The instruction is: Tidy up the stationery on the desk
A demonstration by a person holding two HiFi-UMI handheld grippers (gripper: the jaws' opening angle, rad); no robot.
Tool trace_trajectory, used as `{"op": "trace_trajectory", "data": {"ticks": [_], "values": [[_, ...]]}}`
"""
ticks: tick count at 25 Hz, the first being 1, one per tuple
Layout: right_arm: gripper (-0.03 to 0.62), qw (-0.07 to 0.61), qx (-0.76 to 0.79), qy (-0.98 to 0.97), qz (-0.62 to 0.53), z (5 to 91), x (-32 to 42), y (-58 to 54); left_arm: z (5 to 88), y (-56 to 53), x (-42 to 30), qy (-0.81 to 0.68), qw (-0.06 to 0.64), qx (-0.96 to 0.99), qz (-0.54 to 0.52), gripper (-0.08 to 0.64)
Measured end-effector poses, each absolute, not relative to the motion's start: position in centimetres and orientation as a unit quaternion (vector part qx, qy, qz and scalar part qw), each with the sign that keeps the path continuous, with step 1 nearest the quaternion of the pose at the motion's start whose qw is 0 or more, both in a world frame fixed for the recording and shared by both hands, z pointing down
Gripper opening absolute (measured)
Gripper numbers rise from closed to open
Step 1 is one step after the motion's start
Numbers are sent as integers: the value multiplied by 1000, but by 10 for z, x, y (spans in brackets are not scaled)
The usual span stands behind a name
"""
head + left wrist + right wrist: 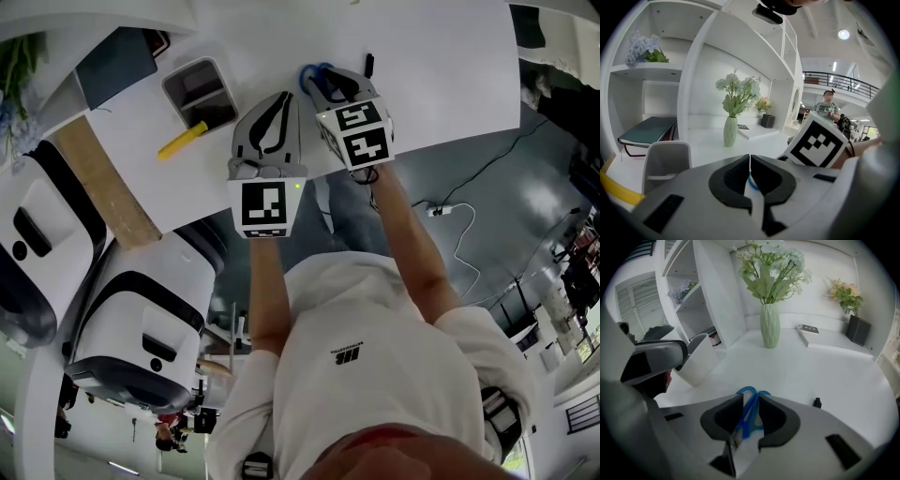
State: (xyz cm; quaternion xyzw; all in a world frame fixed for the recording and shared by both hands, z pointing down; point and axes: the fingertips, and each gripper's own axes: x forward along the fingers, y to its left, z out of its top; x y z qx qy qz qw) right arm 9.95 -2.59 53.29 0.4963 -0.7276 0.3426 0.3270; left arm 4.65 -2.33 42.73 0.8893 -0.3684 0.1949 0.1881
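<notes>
My right gripper (751, 399) is shut on a pair of blue-handled scissors (749, 405). The handle loops stick out past the tips, just above the white desk (801, 376). In the head view the scissors (311, 75) show at the tips of the right gripper (330, 82). Close to its left, my left gripper (281, 101) has its jaws together (750, 157) with nothing held; a sliver of blue shows through the gap behind them. A grey pen holder (200, 91) stands to the left, and a yellow marker (183, 141) lies beside it. A small black pen (369, 64) lies on the right.
A green vase with flowers (770, 326) and a white book (820, 339) are at the back of the desk. White shelves (689, 70) rise at the left, with a dark notebook (647, 129) in the lowest bay. A person (827, 110) stands far off.
</notes>
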Motion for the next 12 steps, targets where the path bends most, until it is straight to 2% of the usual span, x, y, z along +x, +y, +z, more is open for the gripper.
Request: {"op": "trace_trajectory", "data": {"ticks": [12], "values": [[61,344,493,-727,331,529,94,-28,422,-21,31,-384,190,884,186,0]]}}
